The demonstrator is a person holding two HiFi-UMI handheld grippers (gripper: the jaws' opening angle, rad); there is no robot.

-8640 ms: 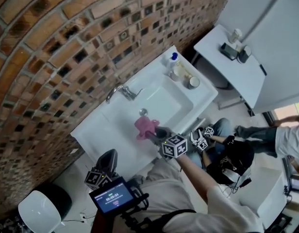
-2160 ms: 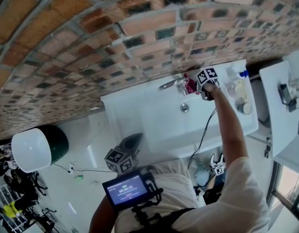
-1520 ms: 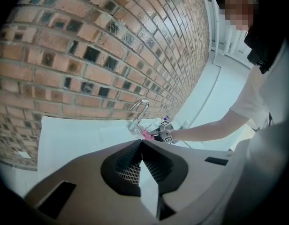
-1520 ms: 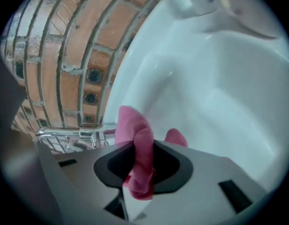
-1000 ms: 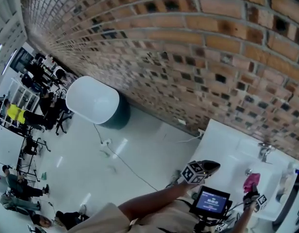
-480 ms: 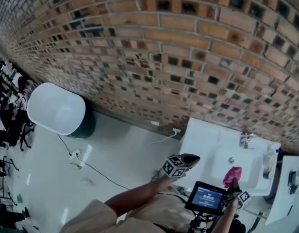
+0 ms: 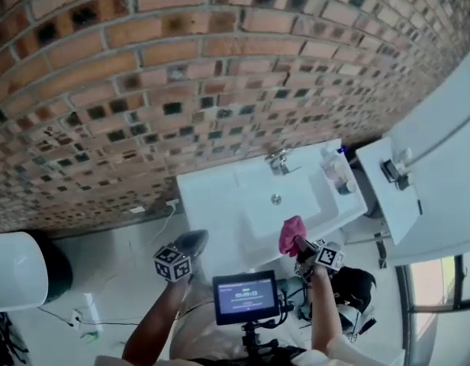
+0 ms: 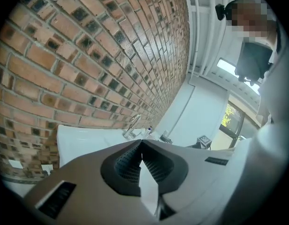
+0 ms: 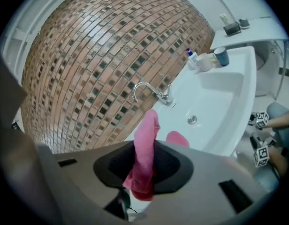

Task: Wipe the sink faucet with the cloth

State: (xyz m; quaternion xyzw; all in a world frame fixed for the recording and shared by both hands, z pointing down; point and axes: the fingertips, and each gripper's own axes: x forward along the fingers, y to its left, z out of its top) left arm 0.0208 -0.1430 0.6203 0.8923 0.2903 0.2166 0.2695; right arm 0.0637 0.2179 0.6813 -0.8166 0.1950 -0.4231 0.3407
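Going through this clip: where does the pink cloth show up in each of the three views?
Head view: pink cloth lower centre, at the sink's front edge, held by the right tool.
Left gripper view: not in it.
Right gripper view: bottom centre, clamped between the jaws.
Shared landmark: the chrome faucet.

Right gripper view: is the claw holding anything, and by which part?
The right claw is shut on the pink cloth, pinching its bunched middle; one end sticks up beyond the jaws.
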